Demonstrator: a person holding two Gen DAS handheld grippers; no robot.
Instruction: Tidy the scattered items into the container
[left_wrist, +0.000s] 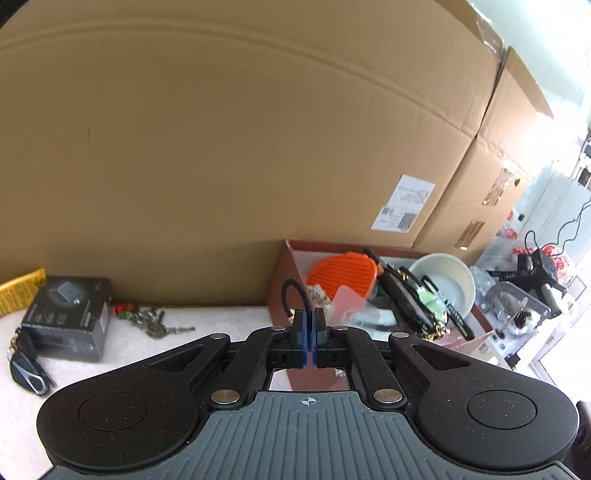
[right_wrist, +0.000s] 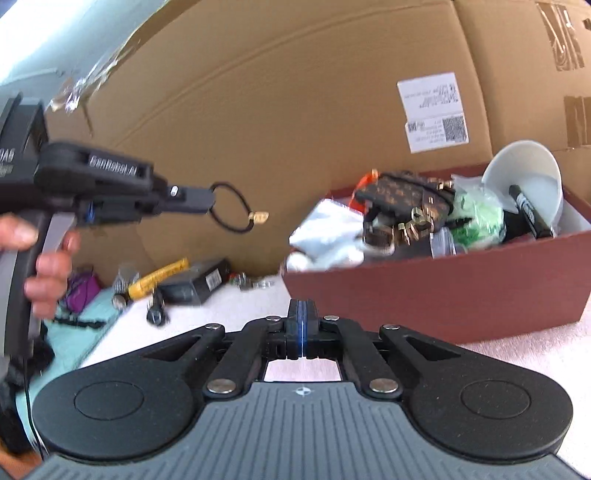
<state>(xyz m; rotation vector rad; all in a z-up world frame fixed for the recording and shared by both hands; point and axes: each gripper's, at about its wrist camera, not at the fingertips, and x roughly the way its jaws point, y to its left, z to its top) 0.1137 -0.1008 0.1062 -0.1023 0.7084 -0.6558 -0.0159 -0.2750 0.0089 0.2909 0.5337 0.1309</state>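
my left gripper pinches a black hair tie in the air, left of the red box. my right gripper is pressed together, empty.

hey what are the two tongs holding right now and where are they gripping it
The left tongs pinch a black hair tie by its loop, opposite the gold charm. The right tongs are shut on nothing.
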